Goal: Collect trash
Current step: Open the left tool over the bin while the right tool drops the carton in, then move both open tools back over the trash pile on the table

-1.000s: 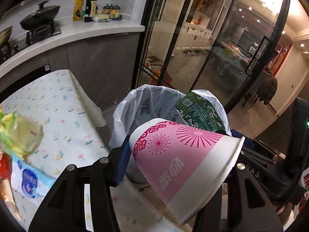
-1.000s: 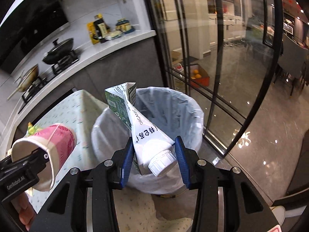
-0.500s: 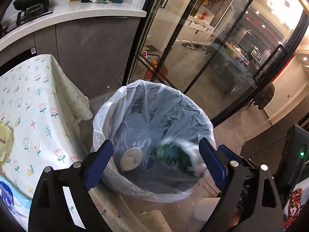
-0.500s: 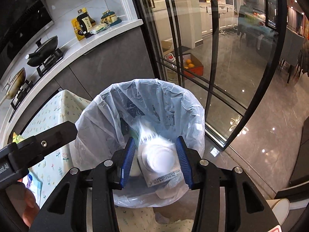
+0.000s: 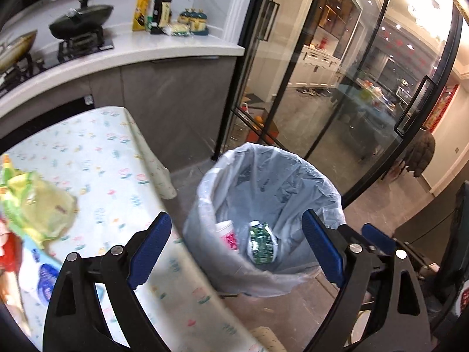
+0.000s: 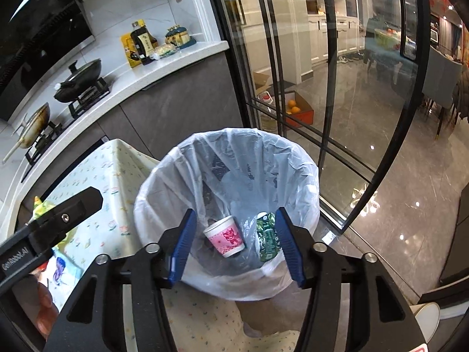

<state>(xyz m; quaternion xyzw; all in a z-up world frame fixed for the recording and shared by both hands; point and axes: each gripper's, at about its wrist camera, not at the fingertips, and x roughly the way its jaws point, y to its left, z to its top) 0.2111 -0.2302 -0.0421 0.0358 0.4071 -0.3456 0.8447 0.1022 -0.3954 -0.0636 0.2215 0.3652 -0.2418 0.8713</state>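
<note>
Left gripper (image 5: 237, 246) wide, empty; right gripper (image 6: 233, 242) parted, empty.

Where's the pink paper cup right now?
In both wrist views the pink paper cup lies on its side at the bottom of the white-lined round trash bin, just left of the green milk carton.

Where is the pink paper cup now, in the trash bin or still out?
In. The pink paper cup lies tipped on its side at the bottom of the lined trash bin, beside the green carton.
</note>
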